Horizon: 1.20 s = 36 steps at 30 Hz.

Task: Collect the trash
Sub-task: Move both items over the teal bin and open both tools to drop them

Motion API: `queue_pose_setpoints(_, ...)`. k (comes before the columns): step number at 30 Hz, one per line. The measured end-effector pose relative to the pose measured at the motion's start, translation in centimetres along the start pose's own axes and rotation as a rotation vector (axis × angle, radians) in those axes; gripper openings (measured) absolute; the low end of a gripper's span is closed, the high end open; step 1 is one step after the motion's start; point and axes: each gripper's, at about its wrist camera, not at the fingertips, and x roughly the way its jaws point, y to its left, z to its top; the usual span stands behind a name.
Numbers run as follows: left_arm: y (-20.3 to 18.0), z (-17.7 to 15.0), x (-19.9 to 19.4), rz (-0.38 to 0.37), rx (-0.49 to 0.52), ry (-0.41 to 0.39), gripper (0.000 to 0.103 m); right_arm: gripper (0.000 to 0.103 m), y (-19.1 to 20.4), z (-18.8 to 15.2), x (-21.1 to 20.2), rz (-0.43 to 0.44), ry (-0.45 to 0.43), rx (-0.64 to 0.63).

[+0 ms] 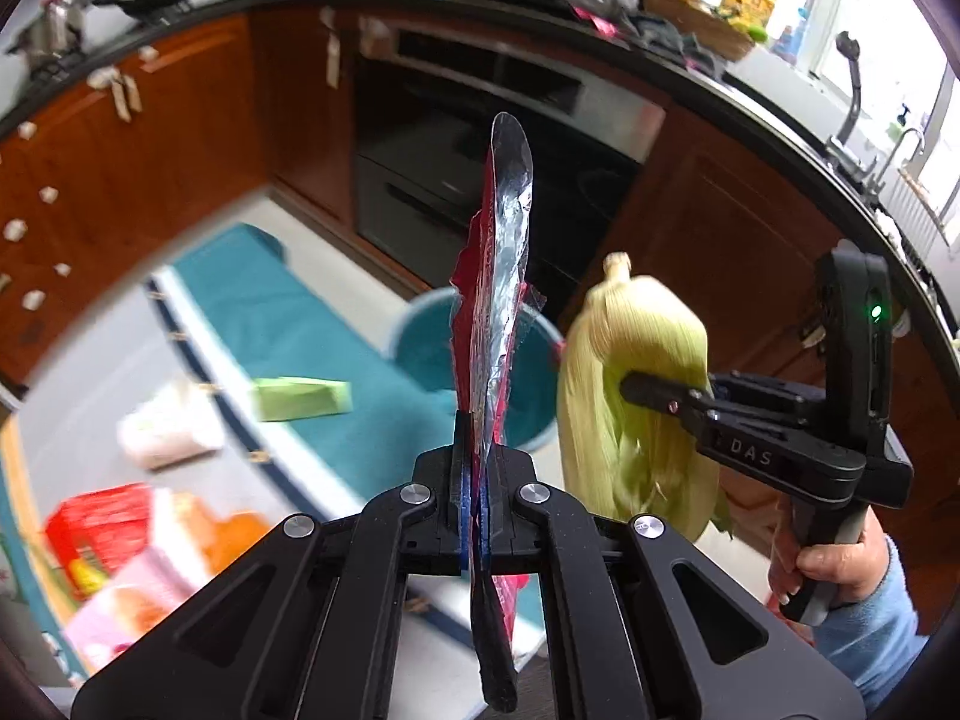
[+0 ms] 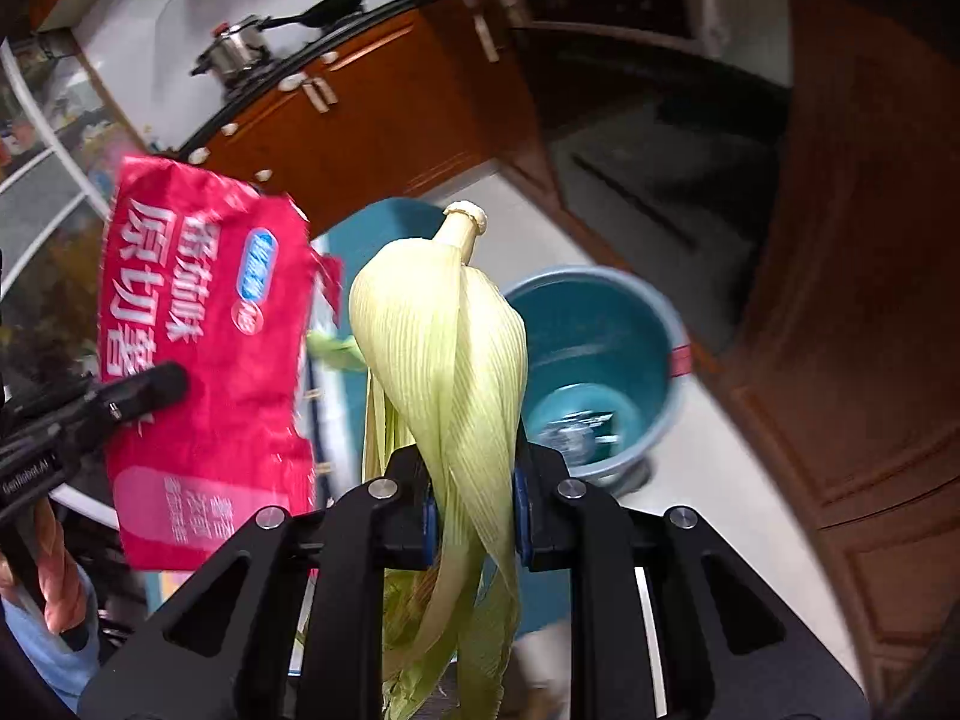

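Trash is held in both grippers above a teal bin (image 2: 600,360) that stands on the pale floor. A red snack wrapper (image 1: 489,312) is clamped edge-on in the left gripper (image 1: 478,468); its fingers (image 1: 459,456) are pressed fully together on the thin foil, which stands up beyond the tips and also hangs back below them. From the left wrist view the wrapper's silver inner face is seen, lined up in front of the bin's rim. In the right wrist view the wrapper's printed red face is shown up and to the left of the bin.

A pale green corn husk (image 2: 444,372) is gripped by the right gripper (image 2: 474,516). Its fingers (image 2: 522,510) are kept slightly apart by the bundle of leaves squeezed between the blue pads. The husk's stem end points up past the tips, and loose leaves trail down behind the pads. The husk is seen just left of the bin in the right wrist view and just right of it in the left wrist view.

Something dark and shiny is seen at the bottom of the bin; what it is cannot be told. Left of the bin, a green box (image 1: 300,399) lies on a teal mat (image 1: 270,312), and blurred red and pink packages (image 1: 120,552) lie farther left. Behind the bin, brown cabinets (image 1: 156,138) and a dark oven (image 1: 480,138) are seen.
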Motion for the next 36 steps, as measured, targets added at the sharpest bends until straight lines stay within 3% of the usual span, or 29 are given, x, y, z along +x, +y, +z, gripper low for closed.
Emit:
queue_pose_setpoints(9,-3.4,2.9,11.1,-0.004,-0.041,0.162,0.002,0.017,-5.9,2.7,2.5,-0.081,0.069,-0.009)
queue_pose_setpoints(17,-2.2,4.5,19.5,0.029,-0.094,0.289,0.002,0.018,-8.2,4.3,10.3,-0.116,0.218,-0.035)
queue_pose_setpoints(25,-0.1,4.8,24.2,0.081,-0.079,0.359,0.003,0.018,-8.2,5.3,16.9,-0.099,0.332,-0.036)
queue_pose_setpoints(31,1.9,4.5,26.8,0.093,-0.101,0.412,0.006,0.020,-8.5,5.4,19.3,-0.094,0.374,-0.031)
queue_pose_setpoints(34,2.0,4.5,27.1,0.098,-0.090,0.427,0.008,0.032,-8.8,5.2,20.0,-0.083,0.395,-0.020)
queue_pose_setpoints(36,1.6,4.6,26.7,0.126,-0.072,0.426,0.019,0.061,-9.0,5.4,19.9,-0.070,0.389,-0.006)
